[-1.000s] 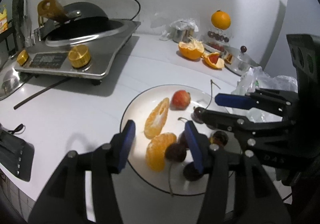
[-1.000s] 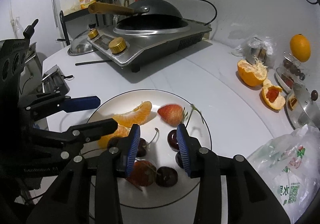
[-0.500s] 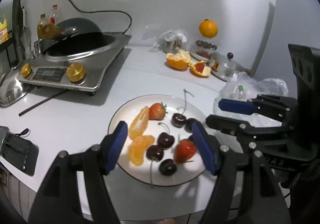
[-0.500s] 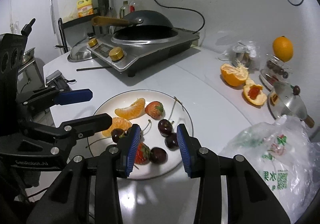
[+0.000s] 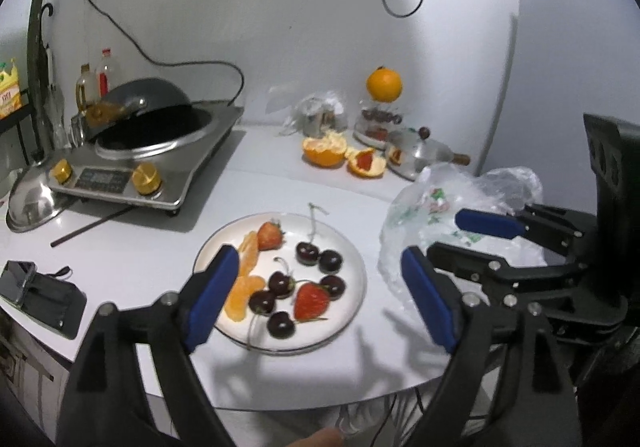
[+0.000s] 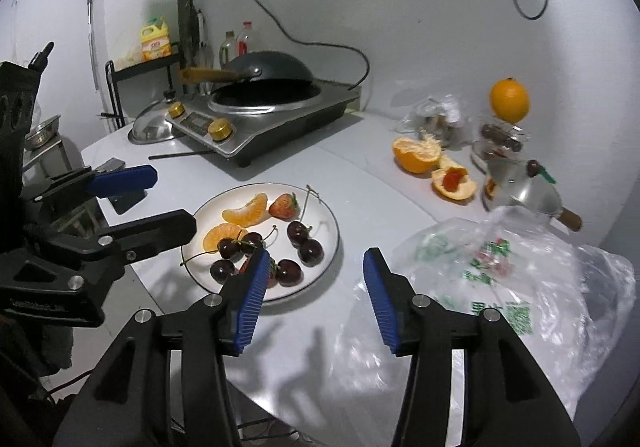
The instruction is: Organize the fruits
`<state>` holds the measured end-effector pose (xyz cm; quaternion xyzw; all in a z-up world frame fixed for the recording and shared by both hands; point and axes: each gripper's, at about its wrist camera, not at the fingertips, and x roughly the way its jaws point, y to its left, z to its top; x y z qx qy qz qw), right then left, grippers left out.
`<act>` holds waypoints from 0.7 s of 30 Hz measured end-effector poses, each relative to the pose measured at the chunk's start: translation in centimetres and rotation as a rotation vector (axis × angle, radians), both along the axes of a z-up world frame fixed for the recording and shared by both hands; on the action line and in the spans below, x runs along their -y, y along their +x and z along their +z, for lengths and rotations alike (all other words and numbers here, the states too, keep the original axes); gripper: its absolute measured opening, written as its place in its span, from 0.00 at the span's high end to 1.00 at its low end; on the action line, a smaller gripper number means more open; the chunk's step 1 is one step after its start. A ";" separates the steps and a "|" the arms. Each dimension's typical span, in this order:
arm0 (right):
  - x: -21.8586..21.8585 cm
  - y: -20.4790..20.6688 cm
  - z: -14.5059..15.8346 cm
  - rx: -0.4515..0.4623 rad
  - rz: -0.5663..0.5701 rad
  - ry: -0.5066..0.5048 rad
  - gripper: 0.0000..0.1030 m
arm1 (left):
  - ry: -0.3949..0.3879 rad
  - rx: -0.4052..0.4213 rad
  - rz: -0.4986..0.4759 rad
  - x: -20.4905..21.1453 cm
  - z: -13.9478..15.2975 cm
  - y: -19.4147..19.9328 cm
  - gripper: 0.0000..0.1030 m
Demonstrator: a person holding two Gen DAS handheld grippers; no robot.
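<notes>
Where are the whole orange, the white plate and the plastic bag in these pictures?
Whole orange (image 5: 384, 84): left wrist view, middle of its peel.
White plate (image 6: 326, 216): right wrist view, bare rim on the right side.
Plastic bag (image 6: 532, 279): right wrist view, crumpled front with green print.

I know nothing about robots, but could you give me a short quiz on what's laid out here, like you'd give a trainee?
1. How many cherries are on the plate? A) four B) six C) nine
2. True or false: the whole orange sits off the plate, at the back near the wall.
3. In the left wrist view, what lies just right of the plate?

Key:
1. B
2. True
3. A clear plastic bag
</notes>
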<state>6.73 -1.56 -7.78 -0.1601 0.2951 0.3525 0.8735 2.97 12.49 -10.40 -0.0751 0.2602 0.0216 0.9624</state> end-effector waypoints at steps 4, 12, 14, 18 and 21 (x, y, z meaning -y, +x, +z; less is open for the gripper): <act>2.0 -1.6 1.3 0.030 -0.026 0.026 0.50 | 0.014 0.034 0.002 1.6 1.5 -1.6 0.18; 5.4 -5.4 4.6 0.106 -0.068 0.074 0.49 | 0.046 0.089 0.011 5.2 4.5 -4.6 0.18; 6.3 -6.4 5.5 0.123 -0.081 0.092 0.44 | 0.054 0.098 0.015 5.9 5.3 -5.4 0.18; 7.7 -8.0 7.1 0.151 -0.100 0.128 0.42 | 0.082 0.122 0.026 7.5 7.0 -6.9 0.18; 8.6 -9.4 8.5 0.175 -0.112 0.155 0.42 | 0.093 0.155 0.025 8.2 8.2 -8.0 0.18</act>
